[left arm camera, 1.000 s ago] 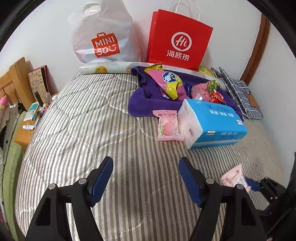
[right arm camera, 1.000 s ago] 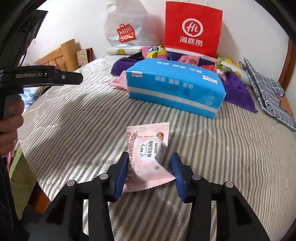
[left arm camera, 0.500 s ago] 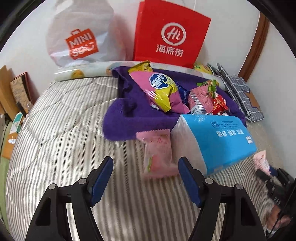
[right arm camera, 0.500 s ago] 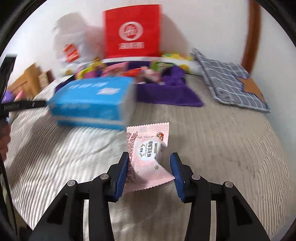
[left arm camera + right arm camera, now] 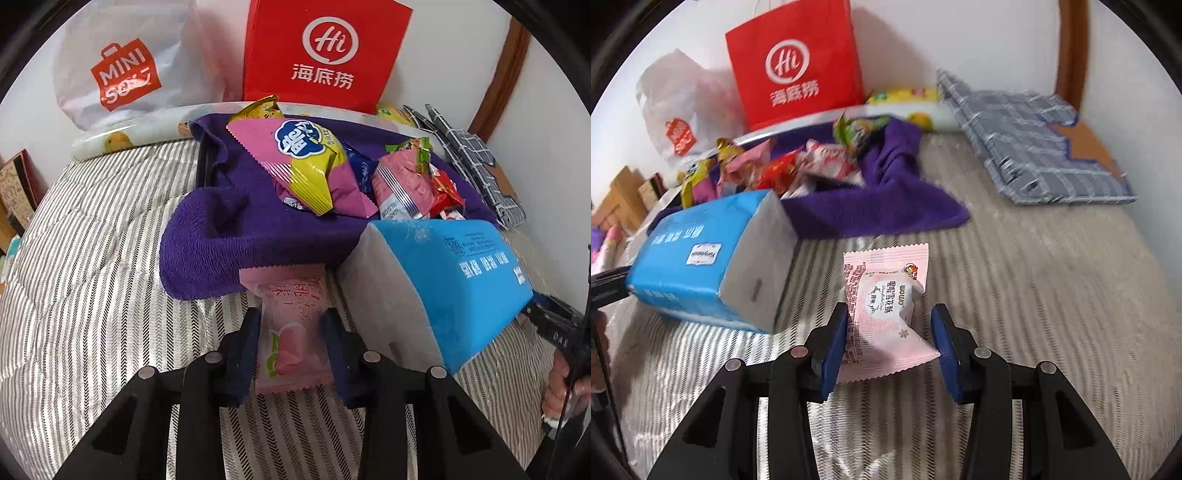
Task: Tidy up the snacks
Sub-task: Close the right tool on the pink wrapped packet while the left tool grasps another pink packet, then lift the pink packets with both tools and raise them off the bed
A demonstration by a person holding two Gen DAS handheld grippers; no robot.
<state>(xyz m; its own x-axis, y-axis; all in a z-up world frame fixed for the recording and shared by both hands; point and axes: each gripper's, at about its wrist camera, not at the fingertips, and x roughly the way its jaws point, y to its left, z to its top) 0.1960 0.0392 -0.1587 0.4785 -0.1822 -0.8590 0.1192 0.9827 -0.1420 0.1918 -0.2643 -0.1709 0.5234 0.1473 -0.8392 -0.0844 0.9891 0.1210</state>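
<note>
Since approx. 1 s ago the left gripper (image 5: 291,332) has been brought fwd from bare striped bedding (image 5: 92,258) and closed on the peach snack packet (image 5: 290,328), pads pressed on both sides; packet lies at the purple towel (image 5: 221,236) edge, just beside the blue tissue pack (image 5: 461,280). The right gripper (image 5: 890,332) is kept clamped on the pink snowflake-crisp packet (image 5: 886,299), swung toward the towel's right end. Both snacks are judged secured; placing w/ the snack pile (image 5: 332,162) is prob. next.

Glossy plastic snack wrappers (image 5: 310,162); rough purple terry towel (image 5: 229,236); matt striped quilted bedcover (image 5: 92,240).
</note>
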